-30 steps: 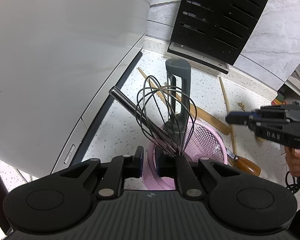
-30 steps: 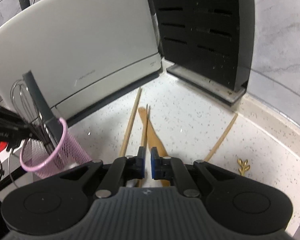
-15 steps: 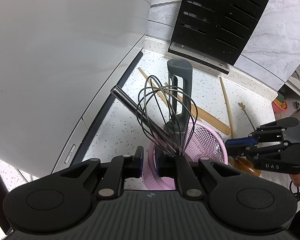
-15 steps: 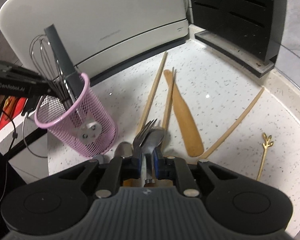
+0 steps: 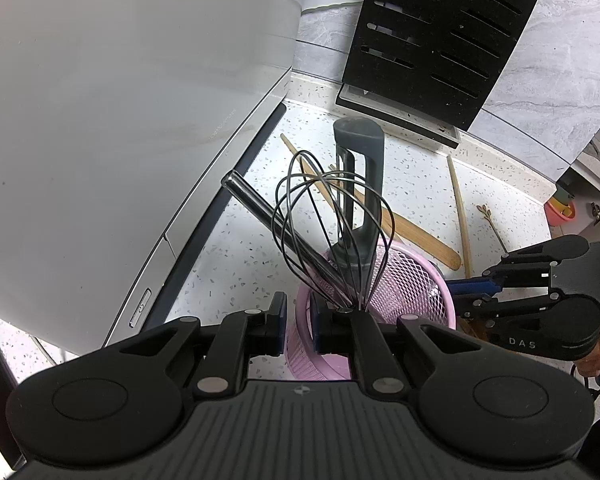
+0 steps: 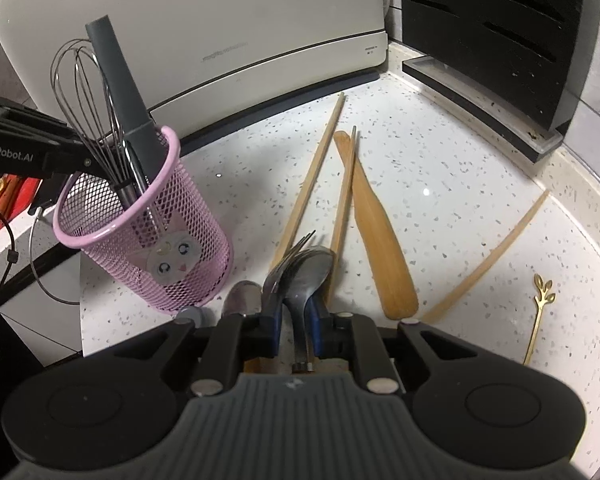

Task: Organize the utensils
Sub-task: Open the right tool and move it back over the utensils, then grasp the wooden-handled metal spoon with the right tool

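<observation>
A pink mesh basket (image 5: 400, 280) (image 6: 152, 240) stands on the speckled counter and holds a wire whisk (image 5: 324, 216) (image 6: 84, 92) and a grey-handled tool (image 5: 358, 148) (image 6: 120, 80). My left gripper (image 5: 300, 326) (image 6: 80, 160) is shut on the basket's near rim. Just right of the basket lie a metal spoon (image 6: 308, 276), a fork (image 6: 288, 256) and a second spoon (image 6: 242, 298). My right gripper (image 6: 296, 320) (image 5: 456, 296) is low over them. Its jaws stand slightly apart astride the spoon's neck, with a sliver of counter showing beside it.
Two wooden chopsticks (image 6: 312, 172), a wooden spatula (image 6: 376, 240), a third chopstick (image 6: 492, 256) and a gold leaf-topped pick (image 6: 540, 312) lie further right. A white appliance (image 6: 220, 20) and a black knife block (image 6: 500, 40) stand behind. The counter edge drops off left of the basket.
My right gripper has drawn back from the chopsticks, rolled and sunk over the spoon and fork beside the basket, its jaws parting a little. The left gripper and basket have stayed put.
</observation>
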### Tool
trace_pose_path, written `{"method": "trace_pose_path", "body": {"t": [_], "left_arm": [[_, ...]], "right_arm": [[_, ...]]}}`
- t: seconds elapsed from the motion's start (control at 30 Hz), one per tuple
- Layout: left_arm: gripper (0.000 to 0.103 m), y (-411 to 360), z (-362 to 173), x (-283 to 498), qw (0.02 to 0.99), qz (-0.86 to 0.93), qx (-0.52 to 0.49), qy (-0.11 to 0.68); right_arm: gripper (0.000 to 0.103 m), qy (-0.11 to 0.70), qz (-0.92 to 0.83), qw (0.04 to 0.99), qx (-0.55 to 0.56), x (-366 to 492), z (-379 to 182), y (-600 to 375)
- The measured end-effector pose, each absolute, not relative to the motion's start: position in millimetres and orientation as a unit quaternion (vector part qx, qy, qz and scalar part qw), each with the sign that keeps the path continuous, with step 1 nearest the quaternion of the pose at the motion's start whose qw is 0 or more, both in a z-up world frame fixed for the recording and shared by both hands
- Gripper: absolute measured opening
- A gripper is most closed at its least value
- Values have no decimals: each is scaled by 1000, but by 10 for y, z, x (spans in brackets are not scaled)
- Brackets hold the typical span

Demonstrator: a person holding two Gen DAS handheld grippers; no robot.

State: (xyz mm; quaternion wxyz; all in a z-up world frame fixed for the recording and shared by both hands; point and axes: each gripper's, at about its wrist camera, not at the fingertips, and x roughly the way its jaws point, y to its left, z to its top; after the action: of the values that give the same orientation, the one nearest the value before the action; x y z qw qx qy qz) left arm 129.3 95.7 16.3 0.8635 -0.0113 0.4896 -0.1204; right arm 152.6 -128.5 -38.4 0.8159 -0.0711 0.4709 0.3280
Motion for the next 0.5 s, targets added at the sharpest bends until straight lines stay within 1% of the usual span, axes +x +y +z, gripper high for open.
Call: {"method": "trace_pose_path", "body": {"t": [0.1, 0.43, 0.47, 0.5], "left_arm": [[13, 961, 162, 1295, 863, -121, -12, 489], [13, 940, 165, 1289, 864, -119, -11, 489], [13, 940, 164, 1291, 864, -119, -11, 490], [13, 940, 164, 1291, 864, -118, -11, 490]], "right_arm": [[10, 476, 331, 810, -83, 1512, -393, -1250], [9, 477, 321, 811, -108, 1489, -414, -1200], [9, 475, 320, 812, -112, 1480, -413, -1187], [6, 473, 318, 814, -116, 1474, -413, -1173]]}}
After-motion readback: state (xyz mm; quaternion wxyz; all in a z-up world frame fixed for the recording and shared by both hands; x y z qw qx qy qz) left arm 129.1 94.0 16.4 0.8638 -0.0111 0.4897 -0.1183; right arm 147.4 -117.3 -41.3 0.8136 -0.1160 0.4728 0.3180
